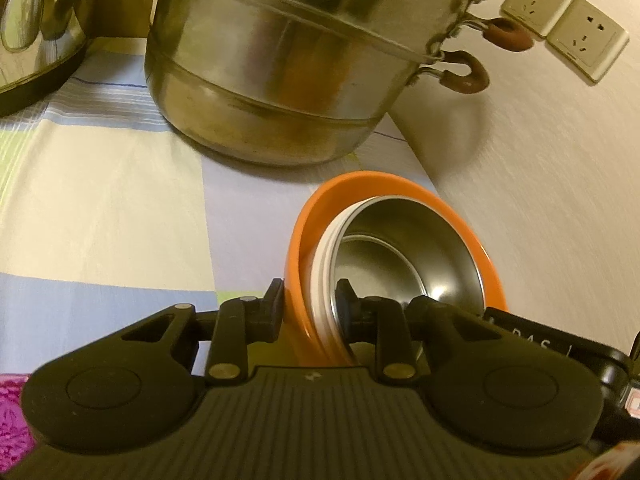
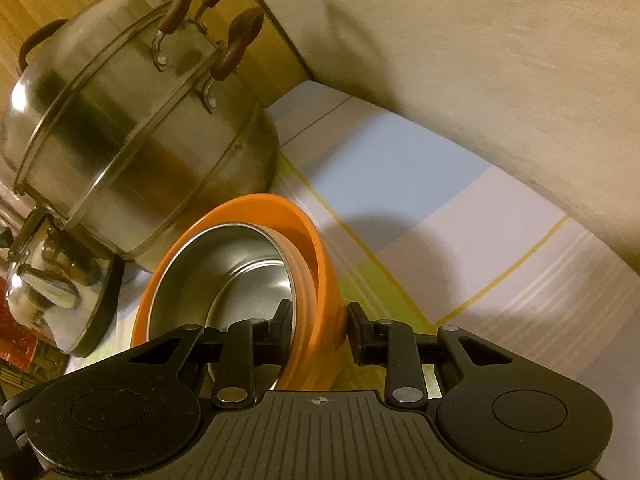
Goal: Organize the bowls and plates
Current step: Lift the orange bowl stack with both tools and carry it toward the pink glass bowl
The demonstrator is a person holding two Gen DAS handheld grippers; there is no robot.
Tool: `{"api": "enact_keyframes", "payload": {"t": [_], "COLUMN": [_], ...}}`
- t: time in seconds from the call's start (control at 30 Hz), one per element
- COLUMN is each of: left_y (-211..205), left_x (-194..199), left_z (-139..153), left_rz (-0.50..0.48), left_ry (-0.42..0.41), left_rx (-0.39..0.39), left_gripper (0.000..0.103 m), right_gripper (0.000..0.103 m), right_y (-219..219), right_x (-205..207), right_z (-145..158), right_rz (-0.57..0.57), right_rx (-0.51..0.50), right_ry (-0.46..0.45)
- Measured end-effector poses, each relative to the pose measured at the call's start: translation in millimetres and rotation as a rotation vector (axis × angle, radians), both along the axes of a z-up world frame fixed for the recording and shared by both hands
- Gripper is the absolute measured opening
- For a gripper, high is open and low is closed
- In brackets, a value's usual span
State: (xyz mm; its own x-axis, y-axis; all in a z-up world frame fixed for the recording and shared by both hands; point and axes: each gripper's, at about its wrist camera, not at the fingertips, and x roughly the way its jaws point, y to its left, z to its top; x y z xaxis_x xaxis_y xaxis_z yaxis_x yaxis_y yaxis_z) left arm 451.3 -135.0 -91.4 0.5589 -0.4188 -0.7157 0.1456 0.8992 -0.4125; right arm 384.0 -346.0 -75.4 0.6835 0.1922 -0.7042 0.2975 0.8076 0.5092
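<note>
A steel bowl (image 1: 404, 252) sits nested in the orange bowl (image 1: 384, 188), white rims layered between their walls. The left gripper (image 1: 310, 304) is nearly closed, pinching both bowls' walls, while the right gripper (image 2: 320, 322) straddles the opposite side, its outer finger (image 2: 362, 330) just clear of the orange. Beyond the orange bowl stands a steamer pot (image 1: 280, 64), a kettle (image 2: 52, 296) beside it, on the checked cloth (image 1: 112, 184).

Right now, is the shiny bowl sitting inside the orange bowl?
Yes, the shiny metal bowl is nested inside the orange bowl, with its rim showing all around.
</note>
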Motion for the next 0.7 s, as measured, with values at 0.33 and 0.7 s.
{"api": "enact_keyframes", "payload": {"t": [0.33,0.7], "left_y": [-11.8,-27.7], "left_x": [-29.5,-89.3], "left_z": [15.6,42.0], "left_rz": [-0.037,-0.075], "left_ry": [-0.002,-0.011], "left_rx": [-0.011,-0.015], "left_gripper": [0.024,0.024], "right_gripper": [0.029,0.029], "right_y": [-12.5,-31.3], "right_x": [-33.1,-99.5], "right_z": [19.5,40.9], "right_rz": [-0.012,-0.033], "right_rx": [-0.011,0.007], "right_ry": [0.000,-0.003]}}
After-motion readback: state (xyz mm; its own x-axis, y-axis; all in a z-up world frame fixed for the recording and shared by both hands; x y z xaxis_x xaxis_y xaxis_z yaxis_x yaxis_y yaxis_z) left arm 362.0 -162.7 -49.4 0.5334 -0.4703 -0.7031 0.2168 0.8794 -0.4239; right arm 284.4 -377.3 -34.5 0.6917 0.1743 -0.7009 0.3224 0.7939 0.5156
